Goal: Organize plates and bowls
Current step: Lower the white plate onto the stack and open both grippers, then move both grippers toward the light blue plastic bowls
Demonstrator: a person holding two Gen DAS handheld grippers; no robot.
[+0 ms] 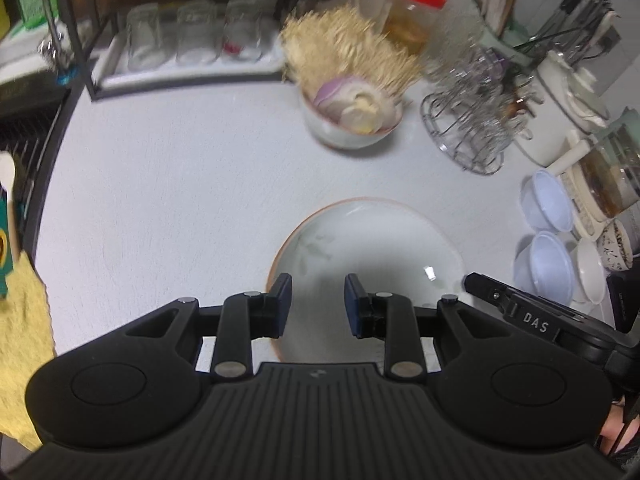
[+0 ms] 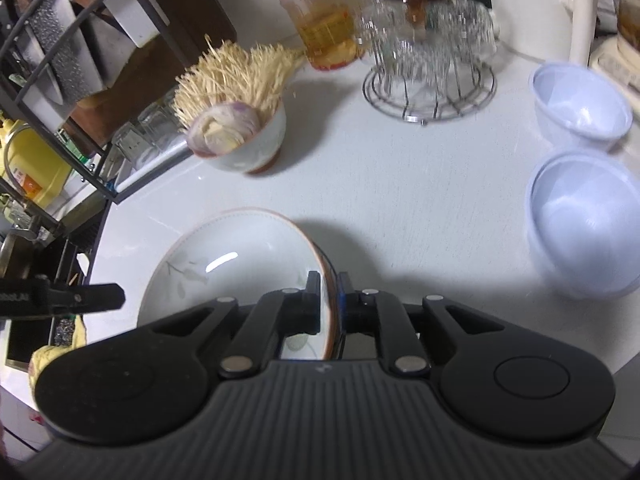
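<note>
A white ceramic bowl with a brown rim and leaf print (image 2: 240,256) is clamped at its right rim by my right gripper (image 2: 329,300), tilted slightly above the counter. The same bowl (image 1: 368,248) lies right in front of my left gripper (image 1: 317,300), which is open and empty over its near rim. The right gripper's finger (image 1: 480,282) shows at the bowl's right edge. A second ceramic bowl holding onion, garlic and a straw brush (image 1: 352,120) stands further back; it also shows in the right wrist view (image 2: 244,136).
Two clear plastic bowls (image 2: 580,108) (image 2: 584,224) sit at the right. A wire glass rack (image 2: 430,64), a red-lidded jar (image 2: 320,20) and a white kettle (image 1: 560,100) stand behind. A tray of glasses (image 1: 192,36) is far left, a yellow cloth (image 1: 20,340) near left.
</note>
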